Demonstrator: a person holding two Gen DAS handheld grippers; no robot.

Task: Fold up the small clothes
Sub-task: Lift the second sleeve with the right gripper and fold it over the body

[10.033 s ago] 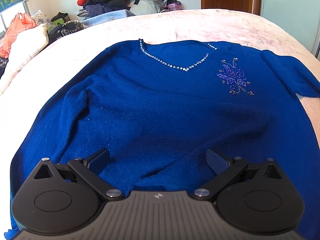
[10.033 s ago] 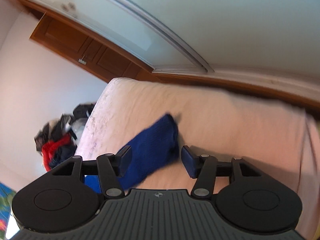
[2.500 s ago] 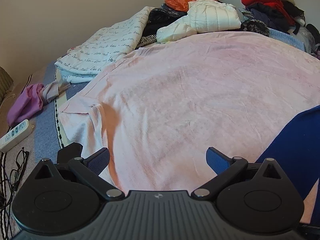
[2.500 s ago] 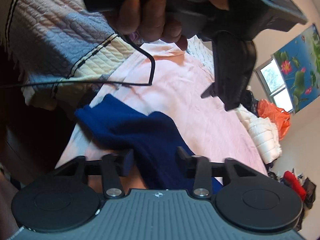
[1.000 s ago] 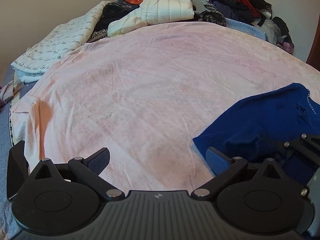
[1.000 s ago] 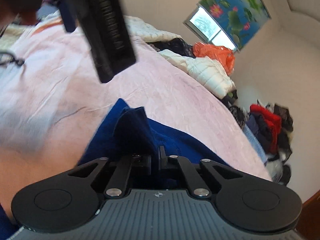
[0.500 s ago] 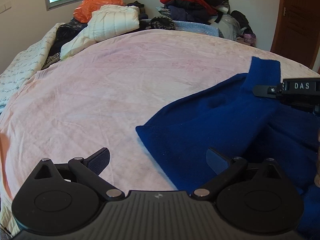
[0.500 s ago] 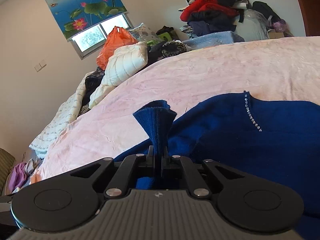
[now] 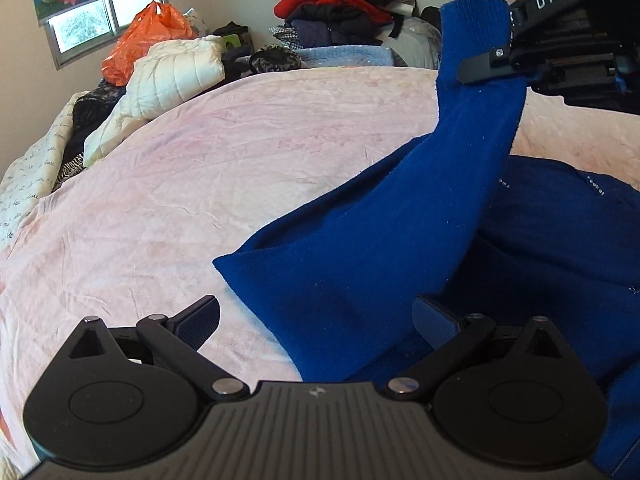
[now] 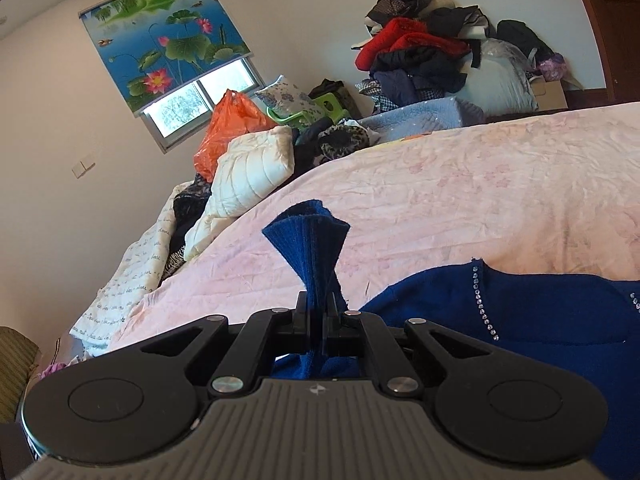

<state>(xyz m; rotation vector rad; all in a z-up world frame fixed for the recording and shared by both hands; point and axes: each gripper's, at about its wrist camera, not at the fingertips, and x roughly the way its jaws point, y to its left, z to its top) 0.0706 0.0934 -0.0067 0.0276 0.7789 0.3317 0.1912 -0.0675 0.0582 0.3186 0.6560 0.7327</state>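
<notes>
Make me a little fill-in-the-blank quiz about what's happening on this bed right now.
1. The right gripper is shut on the sweater's ____.
2. The left gripper has its jaws ____ and holds nothing.
3. The sweater is ____ in colour.
4. The plastic bag near the window is ____.

Missing words: sleeve; open; blue; orange

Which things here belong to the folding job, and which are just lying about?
In the job: blue sweater; its sleeve cuff, pinched in the right gripper; left gripper, open; pink bedsheet.

Lying about: clothes pile; orange bag; white quilted jacket.
</notes>
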